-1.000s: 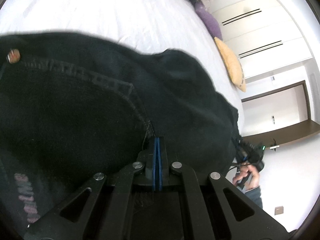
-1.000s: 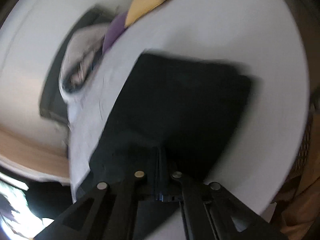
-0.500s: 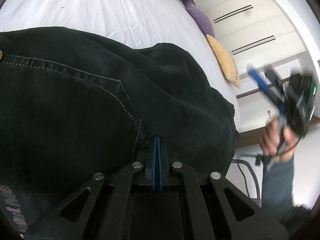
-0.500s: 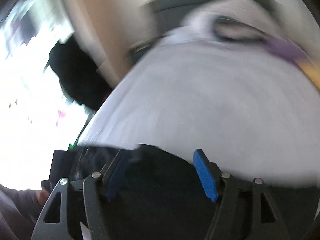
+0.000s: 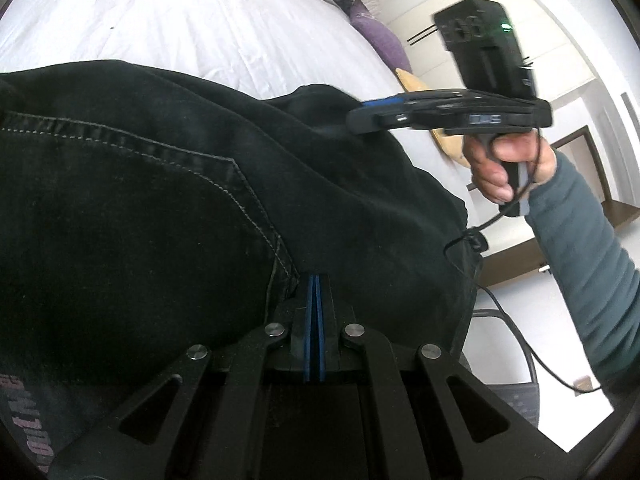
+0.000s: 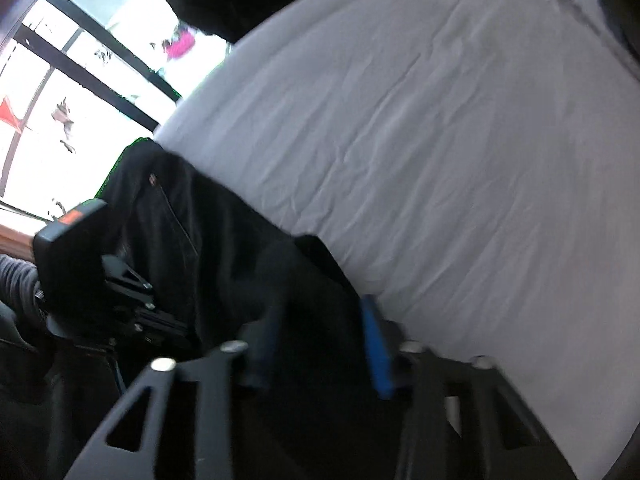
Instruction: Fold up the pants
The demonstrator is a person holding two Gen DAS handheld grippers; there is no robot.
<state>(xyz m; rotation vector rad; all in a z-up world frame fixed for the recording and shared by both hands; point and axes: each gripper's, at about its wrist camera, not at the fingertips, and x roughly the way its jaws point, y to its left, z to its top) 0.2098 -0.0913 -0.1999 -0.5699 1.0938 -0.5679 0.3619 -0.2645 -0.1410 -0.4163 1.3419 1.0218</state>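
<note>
The black pants [image 5: 168, 208] lie bunched on the white bed [image 5: 180, 20], directly ahead of the left tool [image 5: 313, 300], whose blue pads are pressed together on a fold of denim beside the pocket seam; the right tool [image 6: 320, 344] stands spread, its blue pads [image 6: 376, 348] straddling the far edge of the pants without, it seems, gripping yet. The step in hand looks like taking a second hold; to do it well, the right tool should close on the full thickness of the edge, level with the left tool's hold, so the cloth lifts evenly; a shallow pinch would likely slip.
</note>
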